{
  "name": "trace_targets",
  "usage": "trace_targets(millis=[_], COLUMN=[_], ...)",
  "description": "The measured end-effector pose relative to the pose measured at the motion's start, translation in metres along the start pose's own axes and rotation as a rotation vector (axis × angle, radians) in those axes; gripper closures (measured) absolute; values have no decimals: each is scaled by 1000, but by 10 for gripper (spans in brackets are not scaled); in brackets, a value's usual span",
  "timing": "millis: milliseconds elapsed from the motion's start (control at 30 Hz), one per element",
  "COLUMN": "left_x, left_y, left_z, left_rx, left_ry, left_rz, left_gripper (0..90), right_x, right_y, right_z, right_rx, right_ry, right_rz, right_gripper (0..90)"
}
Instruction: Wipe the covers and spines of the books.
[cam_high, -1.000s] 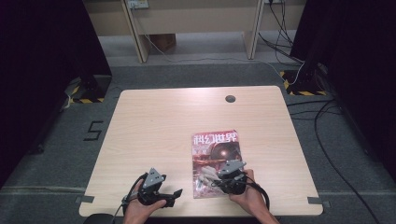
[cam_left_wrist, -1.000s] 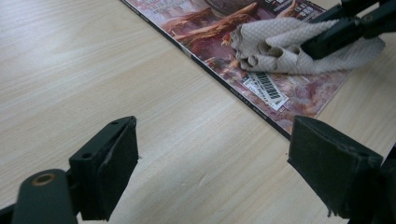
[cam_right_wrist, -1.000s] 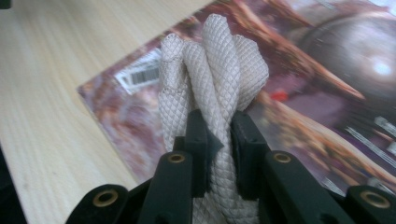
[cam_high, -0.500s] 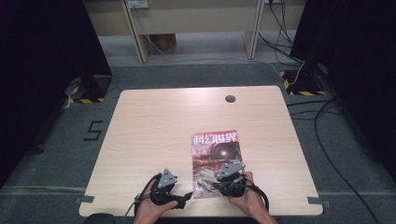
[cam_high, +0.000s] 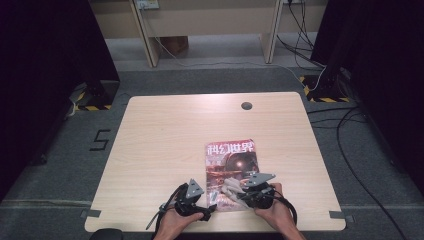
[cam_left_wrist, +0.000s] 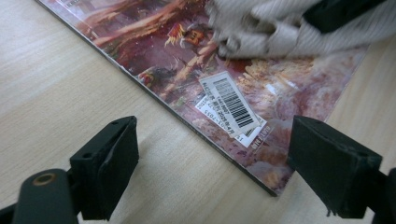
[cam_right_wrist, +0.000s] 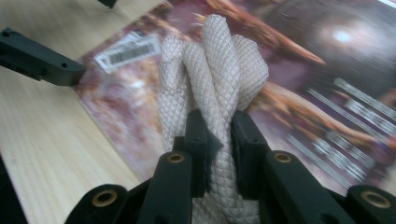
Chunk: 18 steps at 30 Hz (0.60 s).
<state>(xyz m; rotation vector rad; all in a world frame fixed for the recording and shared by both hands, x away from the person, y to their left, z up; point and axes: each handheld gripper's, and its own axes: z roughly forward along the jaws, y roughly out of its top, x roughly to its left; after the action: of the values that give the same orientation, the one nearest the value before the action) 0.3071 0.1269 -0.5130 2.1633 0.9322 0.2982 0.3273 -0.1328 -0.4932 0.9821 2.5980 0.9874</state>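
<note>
Light falls from above onto the bench (cam_high: 165, 145), which is evenly bright and pale in the high view, while both sides of the room sink into near black. That view is soft and low in detail. In the left gripper view the magazine (cam_left_wrist: 261, 93) is fairly sharp at its barcode and shows a mild sheen; short soft shadows lie under the black jaws. In the right gripper view the rope (cam_right_wrist: 212, 79) is crisp, but the cover behind it blurs, with a small glare spot at upper right.

The magazine (cam_high: 232, 167) cover reads "科幻世界"; a "5" (cam_high: 98, 139) marks the floor; the barcode label's (cam_left_wrist: 230, 103) digits look illegible.
</note>
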Motion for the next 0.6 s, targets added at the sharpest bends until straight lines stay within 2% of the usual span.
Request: trace_targets(millis=[100, 200, 300, 433, 600], left_x=[1, 0, 0, 1, 2], left_y=[0, -1, -1, 0, 0], left_z=[1, 1, 1, 1, 1], left_rx=[3, -1, -1, 7, 13], left_ry=[-1, 2, 5, 1, -6], left_rz=[-3, -6, -5, -15, -23], left_gripper=[140, 142, 141, 140, 133], right_x=[-10, -15, -13, -9, -10], right_y=[-7, -14, -19, -23, -22], right_z=[-7, -13, -17, -20, -20], right_rx=[-3, -12, -11, -6, -1], right_ry=[-30, -35, -45, -35, -34], right_rz=[18, 45, 44, 36, 31], right_gripper=[789, 788, 789, 789, 788])
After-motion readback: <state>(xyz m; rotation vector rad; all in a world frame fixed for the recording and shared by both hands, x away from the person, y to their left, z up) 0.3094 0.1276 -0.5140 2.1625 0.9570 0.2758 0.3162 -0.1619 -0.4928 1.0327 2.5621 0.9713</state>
